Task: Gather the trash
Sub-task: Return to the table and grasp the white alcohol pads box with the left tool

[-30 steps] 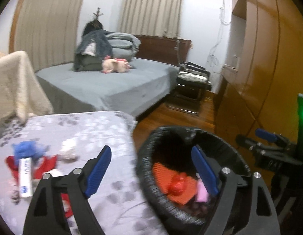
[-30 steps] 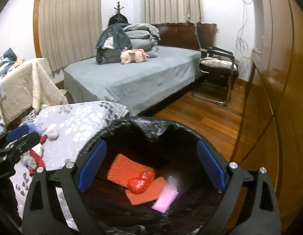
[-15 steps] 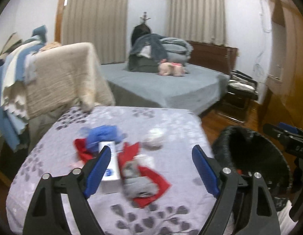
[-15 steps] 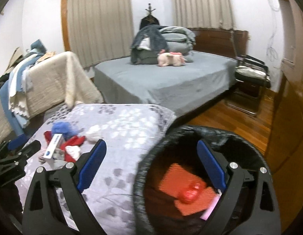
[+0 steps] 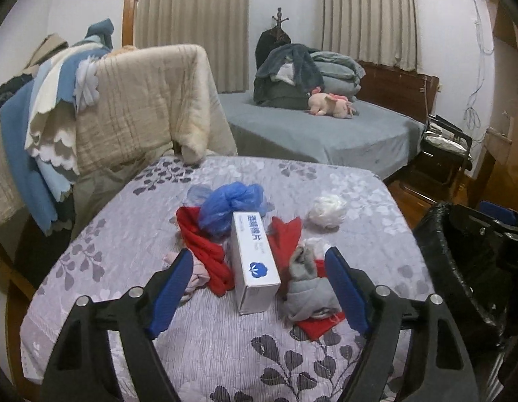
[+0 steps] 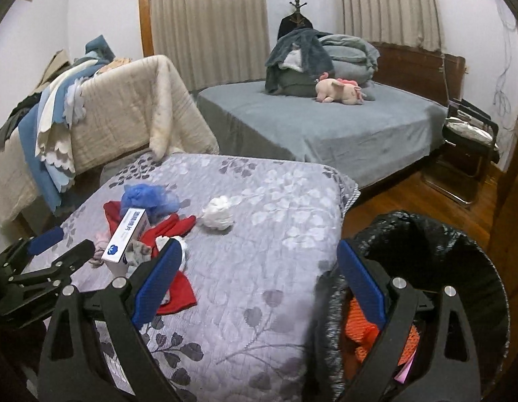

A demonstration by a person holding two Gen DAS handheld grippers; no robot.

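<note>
The trash lies in one loose heap on the surface (image 5: 205, 351), which is covered with a grey leaf-patterned cloth, and the black-lined bin (image 6: 436, 234) stands just beside its right edge with orange netting and a pink scrap already inside.

The left gripper (image 5: 259, 289) hangs over the near side of the heap with its jaws wide and nothing between the pads; they have just been closing a little. The right gripper (image 6: 259, 281) is also spread wide and empty, straddling the surface's edge and the bin's rim.

The white carton (image 5: 253, 258) lies lengthwise toward the left gripper, resting partly on the red rag (image 5: 205, 254). It looks light, stiff and probably hollow, so it should crush if squeezed hard. Its smooth faces may slip. Taking it across the two long sides near its middle seems the surest hold.

The blue plastic bag (image 5: 230, 206) behind it is crumpled, very light and springy. Pinching deep into the bunched middle should hold better than catching a loose edge.

The white wad (image 5: 327, 209) sits apart to the right, soft and easy to compress from any side.

The grey cloth lump (image 5: 309, 293) on a red scrap is limp. A grip on its raised fold would likely lift it, though the scrap beneath might drag along.
</note>
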